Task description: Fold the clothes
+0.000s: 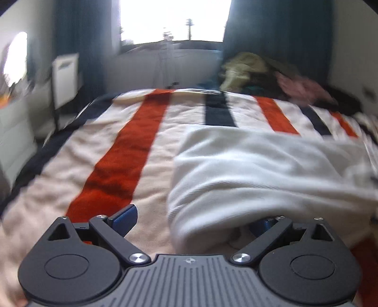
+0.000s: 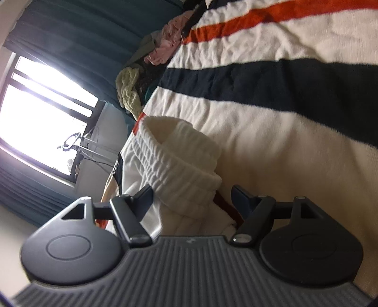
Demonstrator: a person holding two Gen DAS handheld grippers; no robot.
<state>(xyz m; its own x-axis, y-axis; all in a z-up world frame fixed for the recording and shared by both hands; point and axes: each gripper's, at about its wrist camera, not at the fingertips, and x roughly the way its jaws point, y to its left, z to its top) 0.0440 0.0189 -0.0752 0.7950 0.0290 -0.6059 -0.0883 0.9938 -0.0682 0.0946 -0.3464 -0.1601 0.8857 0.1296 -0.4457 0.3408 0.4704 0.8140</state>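
Note:
A white garment (image 1: 264, 170) lies on the striped bedspread (image 1: 122, 146), right of centre in the left wrist view. My left gripper (image 1: 193, 219) is open at its near edge; the cloth's folded edge lies between the jaws and covers the right fingertip. In the right wrist view, tilted sideways, the garment's ribbed elastic waistband (image 2: 182, 170) lies between the wide-open jaws of my right gripper (image 2: 192, 198). Neither jaw pair is closed on the cloth.
A pile of other clothes (image 1: 264, 73), yellow-green, pink and dark, sits at the bed's far right; it also shows in the right wrist view (image 2: 146, 68). A window (image 1: 174, 21) with dark curtains is beyond the bed. White furniture (image 1: 14, 132) stands left.

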